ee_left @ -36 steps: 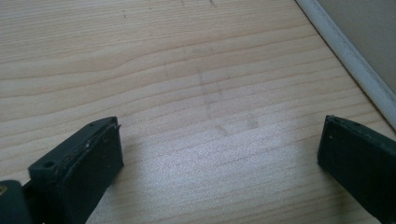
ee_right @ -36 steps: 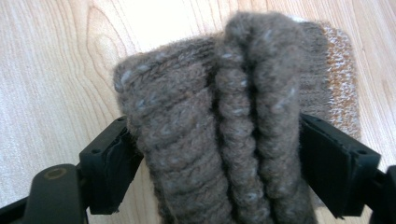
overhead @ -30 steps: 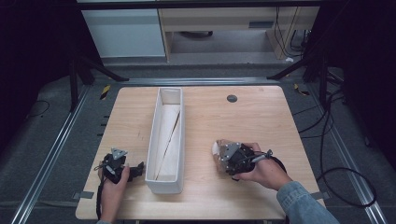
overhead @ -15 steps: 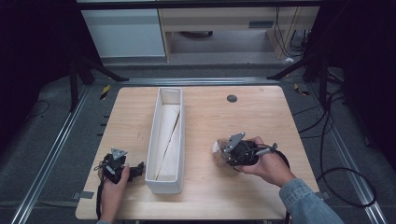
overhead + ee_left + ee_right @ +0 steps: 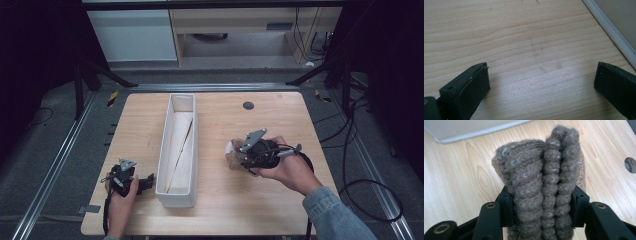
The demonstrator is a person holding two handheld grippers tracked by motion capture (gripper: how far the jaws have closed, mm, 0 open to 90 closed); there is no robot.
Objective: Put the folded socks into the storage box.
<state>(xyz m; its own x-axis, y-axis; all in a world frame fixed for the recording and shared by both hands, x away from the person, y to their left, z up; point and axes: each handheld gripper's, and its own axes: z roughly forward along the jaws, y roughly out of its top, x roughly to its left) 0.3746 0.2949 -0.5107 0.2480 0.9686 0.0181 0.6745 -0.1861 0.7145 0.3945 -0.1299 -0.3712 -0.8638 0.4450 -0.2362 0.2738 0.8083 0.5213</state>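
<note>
Seen from the high view, the right gripper [image 5: 244, 156] holds a folded brown knit [image 5: 234, 159] right of the white bin [image 5: 176, 150]. Left gripper view: jaws spread over bare desk [image 5: 529, 50]. Right gripper view: jaws pinching the knit [image 5: 544, 192]; its loose folds could slip free.

Handheld gripper units: black housings, grey top plates.

The left gripper [image 5: 145, 183] and right gripper [image 5: 239, 159] are each carrying a grey three-cornered plate and trailing a black cable. Matte black fingers [image 5: 474, 87] are showing scuffed edges; brass-ringed screw holes are sitting behind them. The right sleeve [image 5: 335, 215] is showing blue denim.
</note>
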